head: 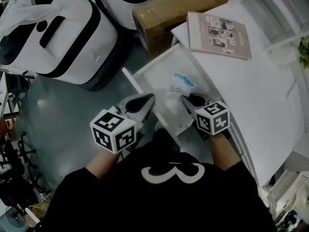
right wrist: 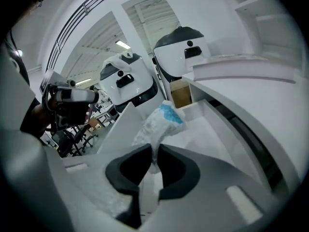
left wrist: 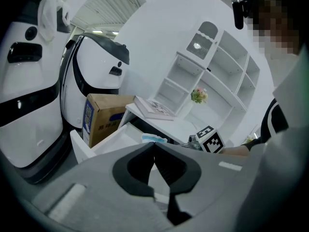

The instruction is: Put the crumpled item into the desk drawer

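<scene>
The right gripper (right wrist: 155, 149) has its jaws drawn narrow, pinched on the lower end of the crumpled item (right wrist: 160, 121), a white wad with a blue patch near its top. The item rises up and away from the pads, inside the open drawer (right wrist: 212, 134). In the head view the item (head: 177, 85) lies just ahead of the right gripper (head: 186, 99), closer to the desk's (head: 251, 91) edge than to the drawer's (head: 145, 74) outer front panel. The left gripper (left wrist: 154, 145) has its jaws together at the tips with nothing between them. In the head view the left gripper (head: 146, 102) sits by the drawer's outer front corner, apart from the item.

The pinched end of the item is hidden between the right gripper's pads, and whether the wad touches the drawer's floor cannot be told. Any print on it is too small to read. The grippers and the person's body cover the near end of the drawer in the head view. From the left gripper view only a sliver of blue shows above the jaws. The desk's far corner is cut off at the frame's right. A book (head: 219, 35) lies near the desk's far edge, with a cardboard box (head: 164, 13) beyond the drawer.
</scene>
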`<act>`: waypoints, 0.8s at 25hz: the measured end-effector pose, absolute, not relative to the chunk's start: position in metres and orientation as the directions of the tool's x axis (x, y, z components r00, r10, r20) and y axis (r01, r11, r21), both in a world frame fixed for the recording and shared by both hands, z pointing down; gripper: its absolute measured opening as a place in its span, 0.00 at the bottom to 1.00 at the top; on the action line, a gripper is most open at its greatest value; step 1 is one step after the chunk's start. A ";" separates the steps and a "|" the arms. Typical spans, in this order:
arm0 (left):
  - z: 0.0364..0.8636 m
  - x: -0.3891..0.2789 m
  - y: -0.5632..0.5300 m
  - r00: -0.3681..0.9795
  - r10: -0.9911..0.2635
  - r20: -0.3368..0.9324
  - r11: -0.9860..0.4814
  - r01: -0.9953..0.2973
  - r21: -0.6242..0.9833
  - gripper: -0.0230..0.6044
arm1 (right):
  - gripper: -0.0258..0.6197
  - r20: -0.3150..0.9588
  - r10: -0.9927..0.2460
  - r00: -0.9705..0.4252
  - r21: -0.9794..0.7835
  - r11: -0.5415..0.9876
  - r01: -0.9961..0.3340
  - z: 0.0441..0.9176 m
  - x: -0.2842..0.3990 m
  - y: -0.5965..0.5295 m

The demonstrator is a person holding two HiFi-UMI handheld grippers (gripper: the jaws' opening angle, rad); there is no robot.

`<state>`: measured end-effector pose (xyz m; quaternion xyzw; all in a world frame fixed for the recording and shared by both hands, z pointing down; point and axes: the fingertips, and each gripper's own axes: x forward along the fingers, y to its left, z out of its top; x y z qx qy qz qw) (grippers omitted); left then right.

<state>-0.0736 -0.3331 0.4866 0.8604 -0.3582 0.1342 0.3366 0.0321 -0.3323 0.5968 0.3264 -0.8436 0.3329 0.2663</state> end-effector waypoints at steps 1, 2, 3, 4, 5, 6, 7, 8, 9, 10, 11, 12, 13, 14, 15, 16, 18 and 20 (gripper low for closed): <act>0.489 -0.074 -0.334 0.706 -0.524 0.476 -0.515 -0.708 0.484 0.05 | 0.11 0.674 -0.364 -0.642 -0.389 0.564 -0.729 0.604 0.032 -0.333; 0.492 -0.075 -0.335 0.705 -0.524 0.478 -0.512 -0.709 0.485 0.05 | 0.11 0.683 -0.355 -0.638 -0.389 0.563 -0.729 0.612 0.031 -0.334; 0.493 -0.075 -0.335 0.705 -0.523 0.479 -0.509 -0.709 0.488 0.05 | 0.11 0.693 -0.344 -0.633 -0.389 0.561 -0.731 0.619 0.031 -0.335; 0.495 -0.076 -0.335 0.704 -0.523 0.480 -0.506 -0.710 0.491 0.05 | 0.11 0.703 -0.334 -0.628 -0.389 0.559 -0.732 0.626 0.031 -0.336; 0.496 -0.076 -0.336 0.704 -0.523 0.480 -0.502 -0.710 0.494 0.05 | 0.11 0.712 -0.323 -0.623 -0.391 0.554 -0.735 0.634 0.031 -0.337; 0.498 -0.077 -0.336 0.704 -0.522 0.482 -0.499 -0.710 0.497 0.05 | 0.11 0.721 -0.313 -0.618 -0.394 0.549 -0.737 0.641 0.032 -0.338; 0.500 -0.077 -0.336 0.704 -0.521 0.483 -0.497 -0.710 0.499 0.05 | 0.11 0.729 -0.304 -0.613 -0.398 0.541 -0.741 0.648 0.032 -0.339; 0.501 -0.078 -0.337 0.704 -0.520 0.484 -0.495 -0.710 0.500 0.05 | 0.11 0.738 -0.294 -0.607 -0.401 0.533 -0.745 0.656 0.033 -0.341; 0.503 -0.079 -0.337 0.703 -0.520 0.485 -0.494 -0.710 0.501 0.05 | 0.11 0.747 -0.285 -0.600 -0.403 0.524 -0.750 0.664 0.034 -0.342; 0.505 -0.079 -0.339 0.703 -0.520 0.485 -0.493 -0.711 0.501 0.05 | 0.11 0.757 -0.275 -0.593 -0.406 0.515 -0.755 0.672 0.035 -0.344; 0.506 -0.080 -0.340 0.701 -0.522 0.486 -0.492 -0.713 0.501 0.05 | 0.11 0.765 -0.263 -0.588 -0.409 0.506 -0.759 0.680 0.035 -0.345; 0.507 -0.081 -0.341 0.700 -0.524 0.486 -0.490 -0.714 0.499 0.05 | 0.11 0.772 -0.251 -0.584 -0.416 0.495 -0.763 0.688 0.036 -0.345; 0.508 -0.082 -0.342 0.698 -0.525 0.487 -0.489 -0.716 0.499 0.05 | 0.11 0.778 -0.238 -0.582 -0.426 0.481 -0.766 0.696 0.036 -0.345; 0.509 -0.083 -0.343 0.696 -0.526 0.488 -0.487 -0.717 0.499 0.05 | 0.11 0.783 -0.225 -0.580 -0.436 0.466 -0.770 0.702 0.036 -0.345; 0.510 -0.084 -0.344 0.695 -0.527 0.489 -0.484 -0.719 0.499 0.05 | 0.11 0.789 -0.212 -0.576 -0.444 0.452 -0.774 0.708 0.037 -0.346; 0.510 -0.086 -0.344 0.693 -0.527 0.491 -0.482 -0.720 0.499 0.05 | 0.11 0.796 -0.201 -0.572 -0.448 0.440 -0.778 0.712 0.037 -0.347; 0.512 -0.089 -0.344 0.689 -0.528 0.496 -0.476 -0.724 0.499 0.05 | 0.11 0.808 -0.179 -0.562 -0.451 0.426 -0.784 0.720 0.036 -0.349; 0.515 -0.093 -0.346 0.684 -0.531 0.501 -0.469 -0.729 0.498 0.05 | 0.11 0.818 -0.163 -0.551 -0.449 0.418 -0.790 0.728 0.034 -0.351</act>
